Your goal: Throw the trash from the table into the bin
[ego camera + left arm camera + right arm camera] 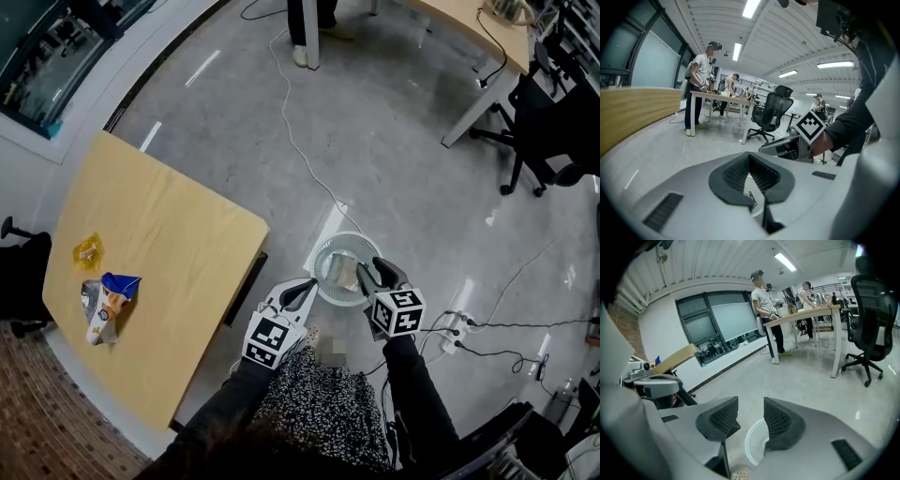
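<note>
Crumpled blue-and-orange snack bag (110,300) beside yellow wrapper (87,250) on wooden table (173,234)

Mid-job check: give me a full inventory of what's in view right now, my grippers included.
table: one, light wood, at left
yellow wrapper: one, yellow, on the table near its left edge
snack bag: one, blue, white and orange, on the table beside the wrapper
bin: one, white mesh, on the floor at the gripper tips, something pale inside
cables: several, white and dark, on the grey floor
power strip: one, white, floor at right
office chair: one, black, top right
second table: one, light wood, top right
left gripper: grey, shut, empty
right gripper: grey, open, empty
</note>
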A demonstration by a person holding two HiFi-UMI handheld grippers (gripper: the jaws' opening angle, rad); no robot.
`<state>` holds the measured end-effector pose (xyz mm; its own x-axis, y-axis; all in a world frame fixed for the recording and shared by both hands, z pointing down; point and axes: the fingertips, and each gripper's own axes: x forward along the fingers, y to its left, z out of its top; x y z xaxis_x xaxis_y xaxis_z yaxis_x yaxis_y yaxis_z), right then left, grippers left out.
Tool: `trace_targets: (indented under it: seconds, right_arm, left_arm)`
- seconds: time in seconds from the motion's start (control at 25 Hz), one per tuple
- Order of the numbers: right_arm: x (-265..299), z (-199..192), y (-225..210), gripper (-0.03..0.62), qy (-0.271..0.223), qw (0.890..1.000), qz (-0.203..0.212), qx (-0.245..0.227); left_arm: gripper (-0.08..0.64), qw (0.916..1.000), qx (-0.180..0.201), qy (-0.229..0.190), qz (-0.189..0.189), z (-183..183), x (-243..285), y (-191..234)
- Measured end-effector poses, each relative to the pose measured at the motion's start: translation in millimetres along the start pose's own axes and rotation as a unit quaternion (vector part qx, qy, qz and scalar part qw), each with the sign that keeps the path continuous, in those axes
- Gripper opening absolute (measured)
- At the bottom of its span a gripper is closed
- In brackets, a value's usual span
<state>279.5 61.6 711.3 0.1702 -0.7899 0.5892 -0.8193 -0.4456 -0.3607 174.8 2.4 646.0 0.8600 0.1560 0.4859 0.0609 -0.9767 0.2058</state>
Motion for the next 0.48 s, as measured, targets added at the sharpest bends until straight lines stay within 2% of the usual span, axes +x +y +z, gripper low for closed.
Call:
trace_targets:
  seconds: [0.16, 0.48]
  right_arm:
    - [-28, 36, 14, 0.158, -0.021, 1.0, -0.001, -0.021]
    - [-80, 111, 61, 0.156, -0.078, 0.995, 0.023, -0.064]
  left_arm:
    - [-0.012, 0.9997, 0.014, -0.016, 0.008, 35, -17, -10]
    - [-0.012, 0.9961, 0.032, -0.064, 0.052, 100, -77, -12]
